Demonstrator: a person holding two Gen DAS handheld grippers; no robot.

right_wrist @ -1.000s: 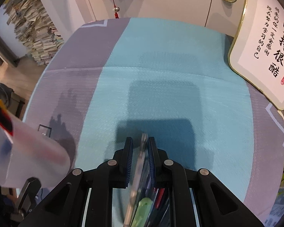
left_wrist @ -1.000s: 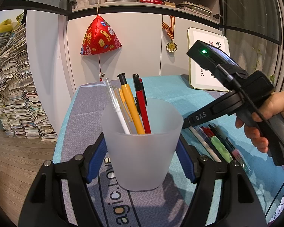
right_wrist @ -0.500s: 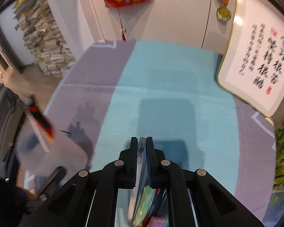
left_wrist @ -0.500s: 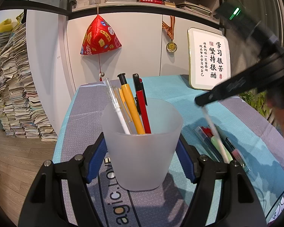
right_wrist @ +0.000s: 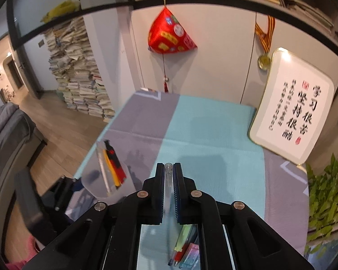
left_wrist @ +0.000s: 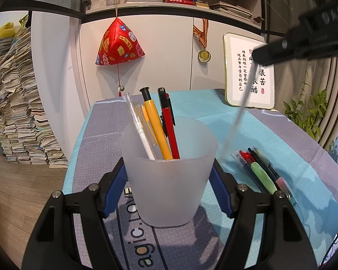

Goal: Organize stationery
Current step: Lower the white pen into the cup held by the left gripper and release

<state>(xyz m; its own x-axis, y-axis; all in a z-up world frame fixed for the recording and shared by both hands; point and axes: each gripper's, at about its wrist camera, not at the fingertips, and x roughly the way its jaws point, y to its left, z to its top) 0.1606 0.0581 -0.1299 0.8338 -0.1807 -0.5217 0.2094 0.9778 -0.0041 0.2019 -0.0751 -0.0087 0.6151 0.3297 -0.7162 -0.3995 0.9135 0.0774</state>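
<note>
My left gripper [left_wrist: 169, 180] is shut on a frosted plastic cup [left_wrist: 169, 175] that stands on the table mat and holds a white, a yellow and a red pen [left_wrist: 169, 126]. My right gripper [right_wrist: 168, 175] is shut on a clear pen [right_wrist: 168, 186] and holds it in the air; in the left wrist view that pen [left_wrist: 238, 114] hangs down from the right gripper, to the right of and above the cup. The cup also shows in the right wrist view [right_wrist: 101, 180], low on the left. Several more pens [left_wrist: 263, 173] lie on the mat right of the cup.
A framed calligraphy board [left_wrist: 247, 76] leans on the cabinet at the table's back right. A red ornament [left_wrist: 119, 45] and a medal [left_wrist: 204, 55] hang on the cabinet. Paper stacks [left_wrist: 18, 103] stand on the floor left. A plant [right_wrist: 326, 198] is at the right edge.
My right gripper has lifted the clear pen off the row of pens on the mat and risen high above the table. The left gripper and cup have not moved.
</note>
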